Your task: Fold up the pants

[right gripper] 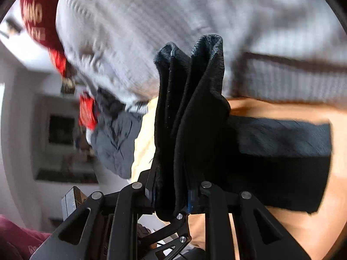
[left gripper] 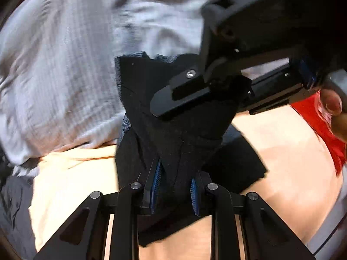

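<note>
- Black pants (left gripper: 173, 130) are bunching between our left gripper (left gripper: 174, 191) pads, clamped tight, above the wooden table (left gripper: 282, 151);
- our right gripper (right gripper: 172, 191) is pinching another bunch;
- beyond, grey checked cloth (left gripper: 65, 65) is lying.

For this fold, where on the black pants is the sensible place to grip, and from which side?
At the bunched edge of the black pants, from above with fingers pointing down, as both grippers do here: the left gripper and right gripper each pinch gathered layers, so the rest hangs toward the wooden table.
</note>
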The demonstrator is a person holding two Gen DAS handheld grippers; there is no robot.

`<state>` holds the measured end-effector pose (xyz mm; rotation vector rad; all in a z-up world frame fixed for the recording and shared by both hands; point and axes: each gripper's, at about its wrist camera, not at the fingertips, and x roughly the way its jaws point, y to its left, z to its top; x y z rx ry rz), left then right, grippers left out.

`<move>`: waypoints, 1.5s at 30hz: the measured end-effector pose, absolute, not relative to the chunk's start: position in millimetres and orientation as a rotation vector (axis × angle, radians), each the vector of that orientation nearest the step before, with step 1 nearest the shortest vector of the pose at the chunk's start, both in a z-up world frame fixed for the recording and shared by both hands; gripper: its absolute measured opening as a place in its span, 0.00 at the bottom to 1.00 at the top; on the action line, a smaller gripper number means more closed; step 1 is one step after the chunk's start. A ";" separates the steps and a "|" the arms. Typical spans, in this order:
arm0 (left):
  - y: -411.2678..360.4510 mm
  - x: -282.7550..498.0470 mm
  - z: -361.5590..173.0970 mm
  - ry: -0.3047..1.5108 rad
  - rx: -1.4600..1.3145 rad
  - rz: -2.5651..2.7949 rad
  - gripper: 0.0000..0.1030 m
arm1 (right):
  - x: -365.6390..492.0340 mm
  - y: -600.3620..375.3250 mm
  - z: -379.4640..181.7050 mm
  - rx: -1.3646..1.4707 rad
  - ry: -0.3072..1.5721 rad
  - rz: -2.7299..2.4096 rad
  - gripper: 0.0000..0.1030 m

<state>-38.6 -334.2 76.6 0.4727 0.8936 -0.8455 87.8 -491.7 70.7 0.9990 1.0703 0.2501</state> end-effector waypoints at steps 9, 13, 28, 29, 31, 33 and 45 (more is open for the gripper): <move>-391.5 -87.6 -1.9 1.007 0.674 -0.877 0.26 | 4.6 -560.5 -38.3 1.246 1.018 0.127 0.20; -391.1 -91.5 -16.7 1.038 0.714 -0.836 0.46 | -5.6 -565.4 -69.1 1.302 1.012 0.104 0.20; -346.0 -6.7 21.8 1.138 0.449 -0.614 0.63 | 3.5 -592.6 -7.4 0.967 1.040 -0.110 0.43; -345.6 2.1 19.9 1.146 0.430 -0.595 0.63 | 16.6 -592.9 -7.5 0.941 1.048 -0.109 0.43; -343.3 19.4 15.3 1.170 0.373 -0.565 0.63 | 37.2 -591.9 -9.5 0.882 1.054 -0.103 0.43; -343.5 33.1 8.2 1.187 0.345 -0.539 0.63 | 54.5 -592.8 -12.2 0.811 1.067 -0.117 0.43; -339.1 34.2 -29.7 1.291 0.355 -0.546 0.63 | 76.8 -582.5 -22.2 0.651 1.195 -0.152 0.05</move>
